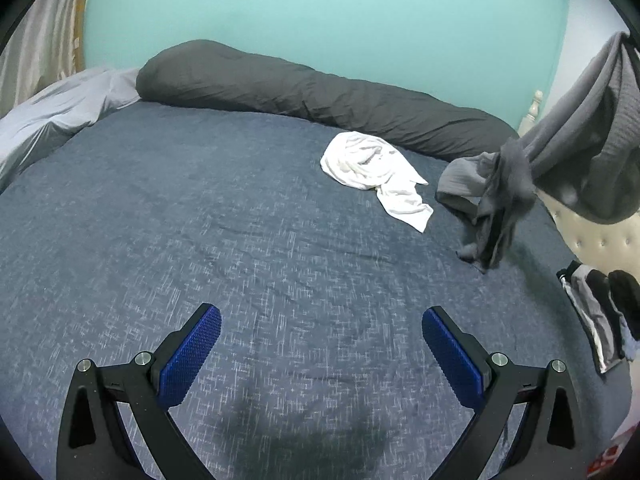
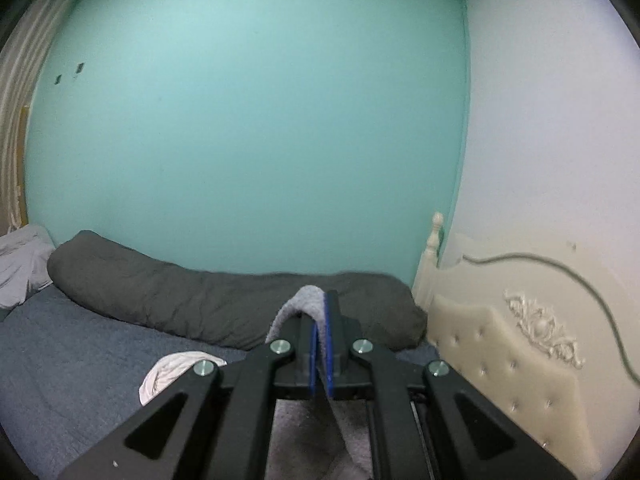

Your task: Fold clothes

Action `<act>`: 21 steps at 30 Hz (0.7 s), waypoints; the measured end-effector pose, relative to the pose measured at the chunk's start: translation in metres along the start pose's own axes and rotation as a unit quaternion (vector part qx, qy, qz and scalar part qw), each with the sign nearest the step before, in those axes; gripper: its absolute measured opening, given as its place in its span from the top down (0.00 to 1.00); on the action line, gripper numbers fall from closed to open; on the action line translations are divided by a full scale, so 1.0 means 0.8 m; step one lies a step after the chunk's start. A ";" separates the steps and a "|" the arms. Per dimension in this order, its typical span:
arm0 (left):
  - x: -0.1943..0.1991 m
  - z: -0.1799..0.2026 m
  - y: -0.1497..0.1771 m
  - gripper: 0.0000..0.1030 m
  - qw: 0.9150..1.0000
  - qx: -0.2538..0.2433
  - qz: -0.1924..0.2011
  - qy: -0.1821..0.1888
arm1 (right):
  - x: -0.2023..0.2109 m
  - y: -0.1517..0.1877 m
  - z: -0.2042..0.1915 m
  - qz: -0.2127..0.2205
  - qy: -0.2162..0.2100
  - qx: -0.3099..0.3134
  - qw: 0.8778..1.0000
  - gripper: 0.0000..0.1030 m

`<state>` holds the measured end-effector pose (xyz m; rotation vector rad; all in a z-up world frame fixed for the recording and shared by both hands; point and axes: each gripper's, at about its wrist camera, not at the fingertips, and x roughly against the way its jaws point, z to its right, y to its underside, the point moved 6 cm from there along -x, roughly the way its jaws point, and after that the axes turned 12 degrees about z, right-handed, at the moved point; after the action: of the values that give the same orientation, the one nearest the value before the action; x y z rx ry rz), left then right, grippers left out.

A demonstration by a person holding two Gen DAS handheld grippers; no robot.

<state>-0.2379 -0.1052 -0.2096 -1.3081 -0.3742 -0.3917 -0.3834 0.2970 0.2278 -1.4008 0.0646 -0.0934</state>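
A grey garment (image 1: pixel 576 136) hangs in the air at the right of the left wrist view, its lower end trailing down to the bed. My right gripper (image 2: pixel 320 312) is shut on a fold of this grey garment (image 2: pixel 298 306), held high and pointing at the wall. A crumpled white garment (image 1: pixel 372 168) lies on the blue bedspread (image 1: pixel 200 220), left of the hanging cloth. My left gripper (image 1: pixel 322 332) hovers open over bare bedspread with nothing between its blue pads (image 1: pixel 196 348).
A long dark grey pillow (image 1: pixel 304 96) lies along the teal wall. A light grey sheet (image 1: pixel 56 108) is bunched at the far left. A cream tufted headboard (image 2: pixel 500 360) borders the right side, with dark clothes (image 1: pixel 600 312) piled beside it.
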 end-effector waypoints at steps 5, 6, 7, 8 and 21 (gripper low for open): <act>0.026 0.009 -0.006 0.00 1.000 -0.003 0.011 0.004 | 0.035 -0.013 -0.015 0.004 -0.028 0.001 1.000 0.97; 0.032 0.012 -0.008 0.00 1.000 -0.004 0.012 0.005 | 0.043 -0.010 -0.020 0.002 -0.036 0.002 0.999 0.97; 0.039 0.014 -0.009 0.00 1.000 -0.006 0.014 0.006 | 0.049 -0.005 -0.027 -0.001 -0.045 0.002 0.999 0.97; 0.044 0.016 -0.010 0.00 1.000 -0.007 0.016 0.006 | 0.056 0.002 -0.034 -0.005 -0.054 0.002 0.999 0.97; 0.101 0.027 -0.017 0.00 1.000 -0.008 0.022 0.009 | 0.139 0.144 -0.188 -0.082 -0.216 -0.006 0.973 0.97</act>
<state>-0.1746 -0.0925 -0.1546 -1.3247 -0.3273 -0.3709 -0.2848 0.1571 0.0900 -1.4097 -0.4126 0.0760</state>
